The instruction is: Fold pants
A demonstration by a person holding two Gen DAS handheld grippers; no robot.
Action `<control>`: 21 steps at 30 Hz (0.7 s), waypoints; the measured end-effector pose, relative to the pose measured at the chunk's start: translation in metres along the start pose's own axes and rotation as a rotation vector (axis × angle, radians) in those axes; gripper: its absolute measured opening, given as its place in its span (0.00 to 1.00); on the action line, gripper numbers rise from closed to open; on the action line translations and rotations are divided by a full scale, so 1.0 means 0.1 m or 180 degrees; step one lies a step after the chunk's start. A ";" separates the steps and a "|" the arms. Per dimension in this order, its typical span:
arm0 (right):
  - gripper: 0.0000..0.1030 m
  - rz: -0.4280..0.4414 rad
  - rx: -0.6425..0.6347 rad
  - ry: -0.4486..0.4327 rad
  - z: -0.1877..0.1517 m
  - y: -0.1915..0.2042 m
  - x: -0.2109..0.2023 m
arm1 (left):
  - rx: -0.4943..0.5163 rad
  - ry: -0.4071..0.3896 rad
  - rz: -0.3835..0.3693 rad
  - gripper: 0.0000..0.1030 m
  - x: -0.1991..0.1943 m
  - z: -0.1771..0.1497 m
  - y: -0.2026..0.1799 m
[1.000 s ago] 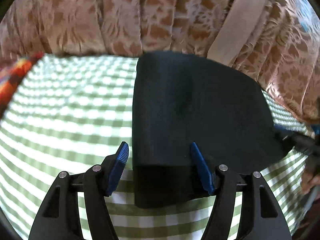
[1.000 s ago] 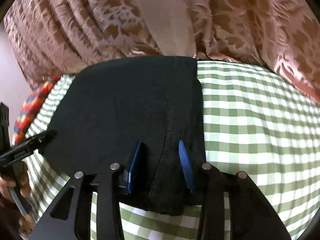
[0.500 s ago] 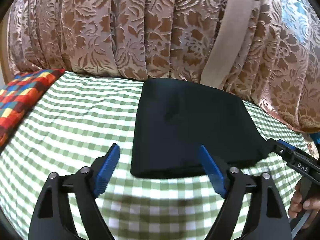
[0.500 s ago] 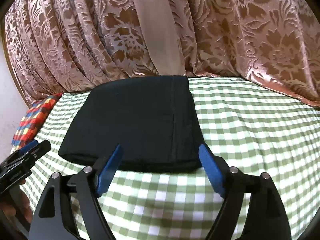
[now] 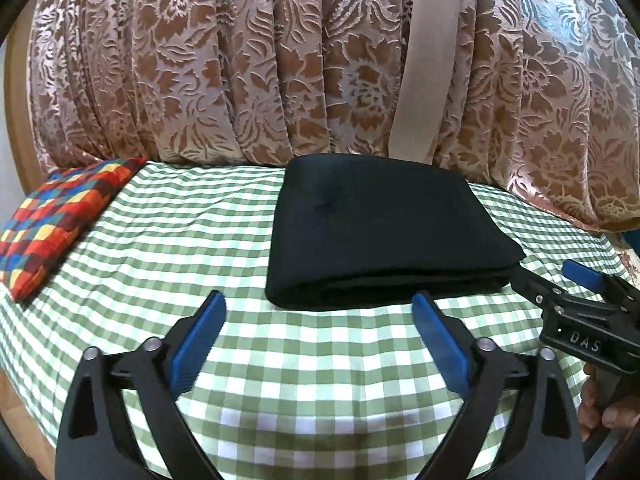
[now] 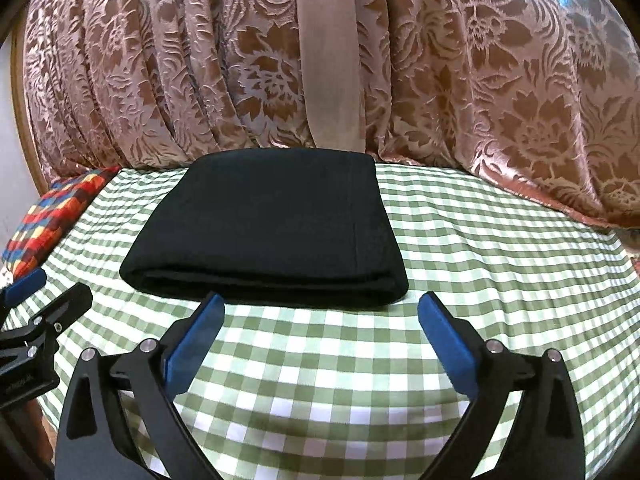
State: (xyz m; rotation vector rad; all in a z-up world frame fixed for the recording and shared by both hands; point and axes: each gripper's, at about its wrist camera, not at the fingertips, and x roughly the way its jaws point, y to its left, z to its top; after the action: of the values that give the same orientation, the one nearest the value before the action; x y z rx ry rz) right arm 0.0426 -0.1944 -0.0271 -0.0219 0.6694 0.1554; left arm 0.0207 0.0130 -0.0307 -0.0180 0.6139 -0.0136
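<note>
The black pants point(image 5: 380, 228) lie folded into a compact rectangle on the green checked tablecloth point(image 5: 168, 240), near its far edge by the curtain. They also show in the right wrist view point(image 6: 272, 228). My left gripper point(image 5: 320, 312) is open and empty, a short way in front of the pants' near fold. My right gripper point(image 6: 320, 312) is open and empty too, just in front of the same fold. The right gripper shows at the right edge of the left wrist view point(image 5: 560, 284). The left gripper shows at the left edge of the right wrist view point(image 6: 44, 292).
A brown floral curtain point(image 5: 280, 60) hangs right behind the table. A multicoloured checked cushion point(image 5: 56, 220) lies at the far left. The tablecloth point(image 6: 500, 260) drops off at the near and right edges.
Both grippers have opened, let go of the pants and pulled back toward me. The pants now lie flat and folded, free of both grippers.
</note>
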 end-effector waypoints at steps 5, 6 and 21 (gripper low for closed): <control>0.97 -0.0010 0.0000 -0.0013 -0.07 0.02 -0.06 | -0.0049 0.0051 0.0045 0.96 -0.03 -0.06 0.01; 0.97 -0.0022 0.0016 -0.0015 -0.08 0.02 -0.07 | -0.0036 0.0050 0.0057 0.96 -0.04 -0.08 0.00; 0.98 -0.0123 0.0055 -0.0093 -0.10 0.01 -0.19 | 0.0048 -0.0082 0.0139 0.96 -0.18 -0.12 -0.05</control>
State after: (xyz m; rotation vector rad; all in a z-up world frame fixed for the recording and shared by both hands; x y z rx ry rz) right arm 0.0219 -0.1966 -0.0234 -0.0160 0.6407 0.1126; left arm -0.0010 0.0085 -0.0304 0.0097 0.5881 0.0241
